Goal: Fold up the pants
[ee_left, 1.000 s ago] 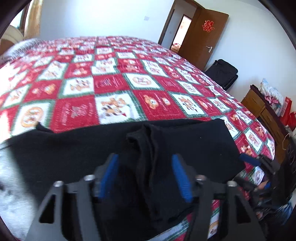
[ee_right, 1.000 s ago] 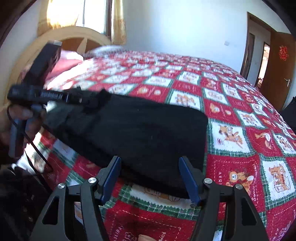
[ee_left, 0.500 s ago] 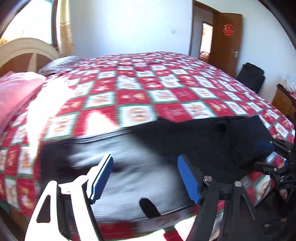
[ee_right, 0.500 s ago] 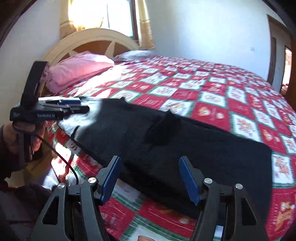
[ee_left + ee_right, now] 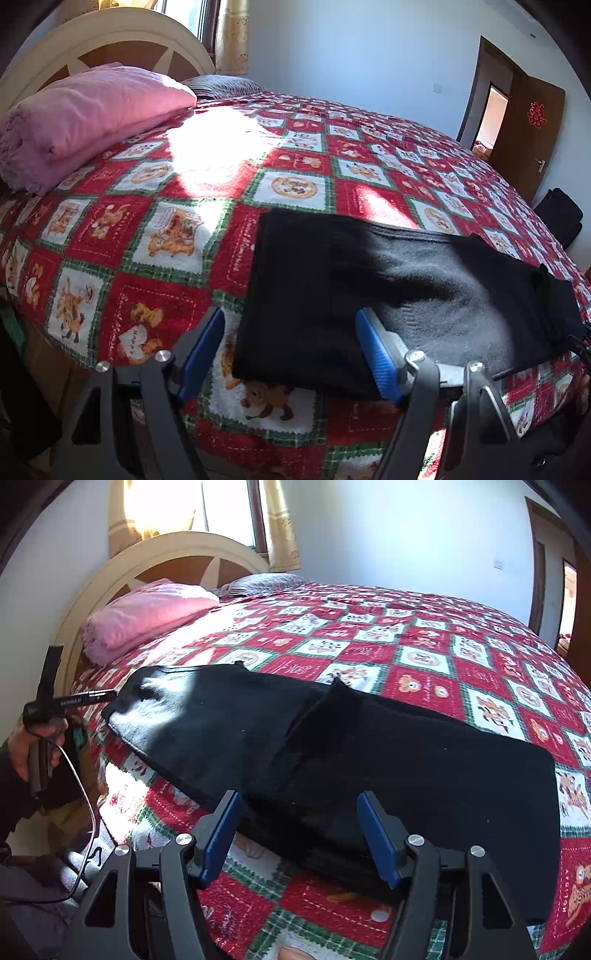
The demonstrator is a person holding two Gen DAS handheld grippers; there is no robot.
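Observation:
Black pants [image 5: 388, 280] lie folded lengthwise along the near edge of the bed. In the right wrist view the pants [image 5: 351, 746] stretch from left to right, with a raised fold peak near the middle. My left gripper [image 5: 291, 350] is open and empty, its blue pads either side of the pants' left end. My right gripper [image 5: 299, 834] is open and empty, just in front of the pants' near edge. The left gripper also shows in the right wrist view [image 5: 81, 698] at the pants' far left end.
A red patchwork bedspread [image 5: 177, 236] covers the bed. A folded pink blanket [image 5: 85, 114] lies by the cream headboard [image 5: 173, 550]. A brown door [image 5: 524, 129] and a black bag [image 5: 557, 218] stand at the far right.
My left gripper has let go of the pants and swung left to their other end. My right gripper has turned left along the pants, which now lie flat.

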